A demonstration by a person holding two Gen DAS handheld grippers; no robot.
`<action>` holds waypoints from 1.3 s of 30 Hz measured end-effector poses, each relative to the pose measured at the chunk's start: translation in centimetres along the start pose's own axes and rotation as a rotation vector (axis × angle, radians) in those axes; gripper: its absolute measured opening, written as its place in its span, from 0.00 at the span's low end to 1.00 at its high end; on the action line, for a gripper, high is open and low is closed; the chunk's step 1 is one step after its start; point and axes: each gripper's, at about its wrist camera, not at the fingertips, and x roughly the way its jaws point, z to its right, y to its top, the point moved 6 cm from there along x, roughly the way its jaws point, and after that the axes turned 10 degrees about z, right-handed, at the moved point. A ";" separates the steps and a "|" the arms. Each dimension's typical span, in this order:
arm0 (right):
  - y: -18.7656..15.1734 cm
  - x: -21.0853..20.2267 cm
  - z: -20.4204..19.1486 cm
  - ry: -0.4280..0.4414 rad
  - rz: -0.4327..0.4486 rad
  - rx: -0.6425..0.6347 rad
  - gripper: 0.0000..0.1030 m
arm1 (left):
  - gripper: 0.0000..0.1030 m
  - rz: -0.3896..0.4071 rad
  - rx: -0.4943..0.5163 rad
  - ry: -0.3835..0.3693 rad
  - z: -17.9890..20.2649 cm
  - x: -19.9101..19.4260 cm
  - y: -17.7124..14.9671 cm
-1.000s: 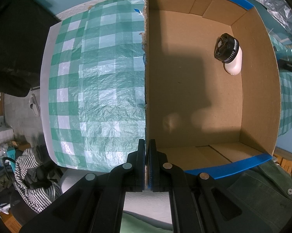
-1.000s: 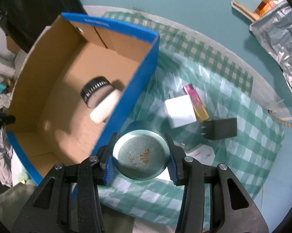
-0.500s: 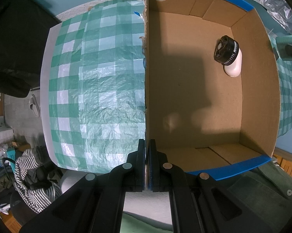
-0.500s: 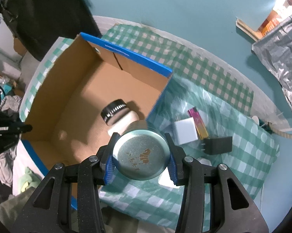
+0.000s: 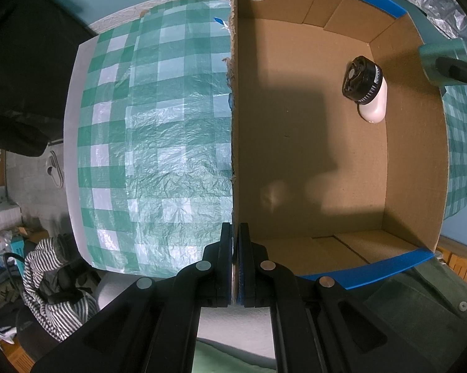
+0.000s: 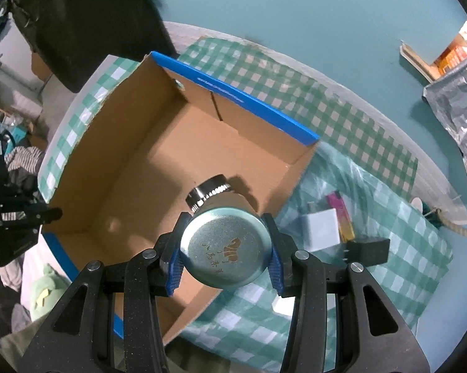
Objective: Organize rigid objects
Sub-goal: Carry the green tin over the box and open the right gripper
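An open cardboard box [image 5: 311, 143] with blue outer walls stands on the green checked cloth; it also shows in the right wrist view [image 6: 146, 168]. A white bottle with a black cap [image 5: 365, 87] lies inside near the right wall; only its cap [image 6: 207, 191] shows in the right wrist view. My left gripper [image 5: 235, 248] is shut on the box's left wall at its near end. My right gripper [image 6: 224, 253] is shut on a round teal metal tin [image 6: 224, 248], held above the box's right wall; the tin shows at the left wrist view's right edge [image 5: 441, 59].
On the cloth right of the box lie a white charger cube [image 6: 322, 228], a pink and yellow lighter [image 6: 342, 214] and a black plug adapter [image 6: 368, 250]. Crinkled silver foil [image 6: 460, 105] sits at the far right. Clothes and clutter lie beyond the table's left edge.
My right gripper has lifted the teal tin and carried it left, from beside the box to above its right wall. The left gripper has kept its hold on the box wall.
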 end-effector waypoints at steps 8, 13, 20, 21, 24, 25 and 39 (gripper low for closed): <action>-0.3 2.1 -0.8 0.003 -0.039 -0.022 0.43 | 0.03 -0.001 -0.003 -0.002 0.0 0.0 -0.1; -0.9 3.4 -0.6 0.005 -0.070 -0.017 0.43 | 0.03 -0.001 -0.002 -0.001 0.0 0.0 -0.1; -1.6 4.2 -0.7 -0.003 -0.090 -0.020 0.43 | 0.03 -0.002 -0.001 -0.001 -0.1 0.0 -0.1; -1.6 4.1 -0.8 -0.001 -0.087 -0.023 0.43 | 0.03 -0.002 -0.001 0.000 -0.1 0.0 -0.1; -1.6 3.8 -0.9 -0.002 -0.081 -0.030 0.44 | 0.03 -0.001 0.002 0.002 -0.1 0.0 -0.1; -1.5 3.7 -0.9 -0.007 -0.075 -0.032 0.44 | 0.03 -0.001 0.002 0.003 -0.1 0.0 -0.1; -0.1 0.8 -1.5 -0.011 -0.002 -0.028 0.55 | 0.03 -0.003 0.007 0.001 -0.1 0.0 -0.2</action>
